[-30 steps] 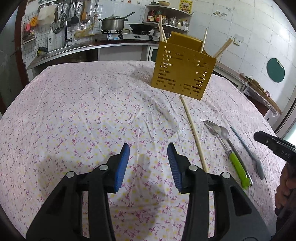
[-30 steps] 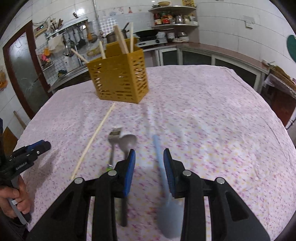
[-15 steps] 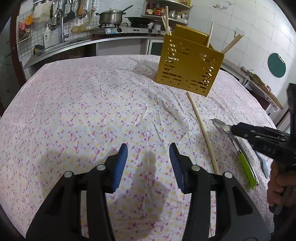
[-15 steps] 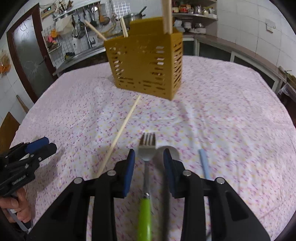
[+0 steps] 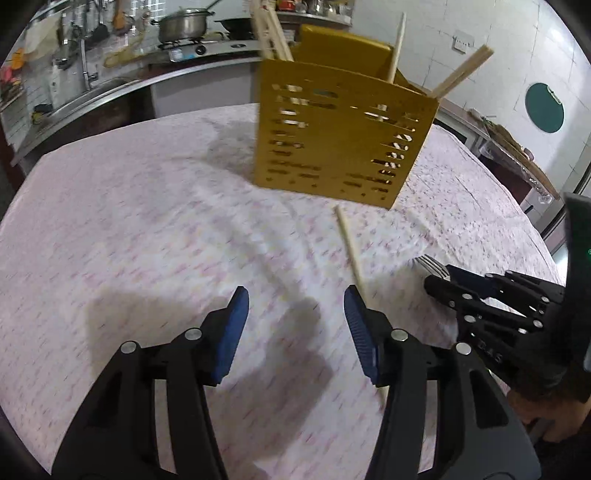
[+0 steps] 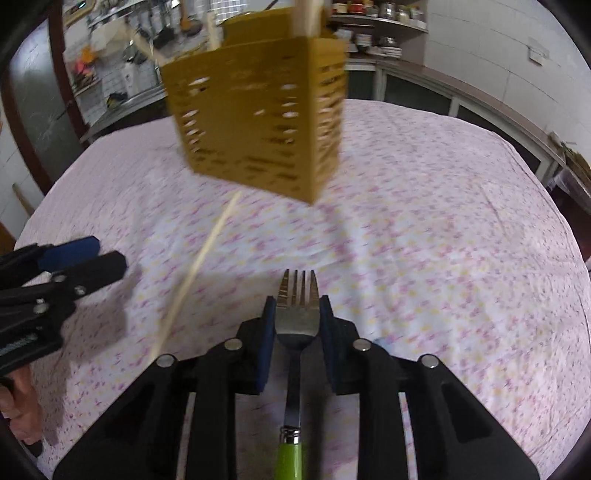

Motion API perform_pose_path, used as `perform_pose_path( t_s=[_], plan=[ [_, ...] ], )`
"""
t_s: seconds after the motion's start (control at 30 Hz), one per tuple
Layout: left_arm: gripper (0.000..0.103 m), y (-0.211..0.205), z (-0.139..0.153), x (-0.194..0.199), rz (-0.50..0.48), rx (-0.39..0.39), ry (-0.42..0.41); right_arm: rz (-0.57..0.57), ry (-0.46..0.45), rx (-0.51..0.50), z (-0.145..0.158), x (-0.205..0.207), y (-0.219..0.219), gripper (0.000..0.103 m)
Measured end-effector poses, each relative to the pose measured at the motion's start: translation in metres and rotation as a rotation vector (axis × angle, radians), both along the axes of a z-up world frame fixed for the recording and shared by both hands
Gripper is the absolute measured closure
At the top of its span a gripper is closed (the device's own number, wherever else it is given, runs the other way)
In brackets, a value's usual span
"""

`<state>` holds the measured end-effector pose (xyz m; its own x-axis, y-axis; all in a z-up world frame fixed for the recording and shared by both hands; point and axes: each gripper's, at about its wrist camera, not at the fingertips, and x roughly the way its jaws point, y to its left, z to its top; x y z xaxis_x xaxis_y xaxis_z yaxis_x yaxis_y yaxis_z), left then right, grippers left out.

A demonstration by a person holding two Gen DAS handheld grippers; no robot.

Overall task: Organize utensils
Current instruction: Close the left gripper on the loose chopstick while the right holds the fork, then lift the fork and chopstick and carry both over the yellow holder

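A yellow slotted utensil holder stands on the flowered tablecloth and holds several chopsticks; it also shows in the right wrist view. One loose chopstick lies in front of it, also in the right wrist view. My left gripper is open and empty, hovering just left of that chopstick. My right gripper has its pads on either side of the head of a green-handled fork; the fork tines poke out past it in the left wrist view.
The round table's cloth stretches left and behind the holder. A kitchen counter with a pot and a sink runs along the back wall. A white tiled wall is at the right. A spoon and a blue utensil are hidden under my right gripper.
Both grippers moved forward toward the holder. My right gripper shifted left from the blue utensil onto the fork and its pads now flank the fork head. The left gripper stayed open.
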<state>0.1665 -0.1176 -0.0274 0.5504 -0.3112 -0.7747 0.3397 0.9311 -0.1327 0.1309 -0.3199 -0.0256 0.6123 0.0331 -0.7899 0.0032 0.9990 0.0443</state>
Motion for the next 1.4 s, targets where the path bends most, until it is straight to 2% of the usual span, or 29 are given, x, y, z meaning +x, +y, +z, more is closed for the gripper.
perform_pose_path(
  t_s=[0.3,0.33,0.37,0.43,0.47,0.57,0.93,1.17,1.4],
  plan=[
    [0.052,-0.059,-0.016,0.06,-0.032,0.085,0.065,-0.008,-0.017,0.093,0.008,0.015,-0.044,0.08],
    [0.056,-0.063,-0.018,0.063,-0.033,0.095,0.071,-0.008,-0.016,0.102,0.008,0.017,-0.046,0.08],
    [0.068,-0.067,-0.021,0.065,-0.04,0.1,0.078,-0.008,-0.015,0.112,0.008,0.018,-0.049,0.08],
    [0.08,-0.074,-0.025,0.063,-0.047,0.138,0.052,-0.012,-0.019,0.116,0.007,0.019,-0.051,0.08],
    [0.092,-0.076,-0.025,0.061,-0.049,0.148,0.04,-0.013,-0.022,0.122,0.008,0.02,-0.053,0.08],
    [0.099,-0.073,-0.021,0.056,-0.041,0.125,0.023,-0.013,-0.034,0.133,0.011,0.018,-0.054,0.08],
    [0.099,-0.023,0.051,0.008,-0.019,-0.087,-0.145,0.001,-0.19,0.173,0.064,-0.013,-0.047,0.08],
    [0.099,0.004,0.087,-0.009,0.004,-0.135,-0.241,0.023,-0.284,0.147,0.101,-0.033,-0.03,0.08],
    [0.099,0.017,0.112,-0.03,0.008,-0.163,-0.326,0.034,-0.33,0.125,0.125,-0.044,-0.017,0.08]
  ],
)
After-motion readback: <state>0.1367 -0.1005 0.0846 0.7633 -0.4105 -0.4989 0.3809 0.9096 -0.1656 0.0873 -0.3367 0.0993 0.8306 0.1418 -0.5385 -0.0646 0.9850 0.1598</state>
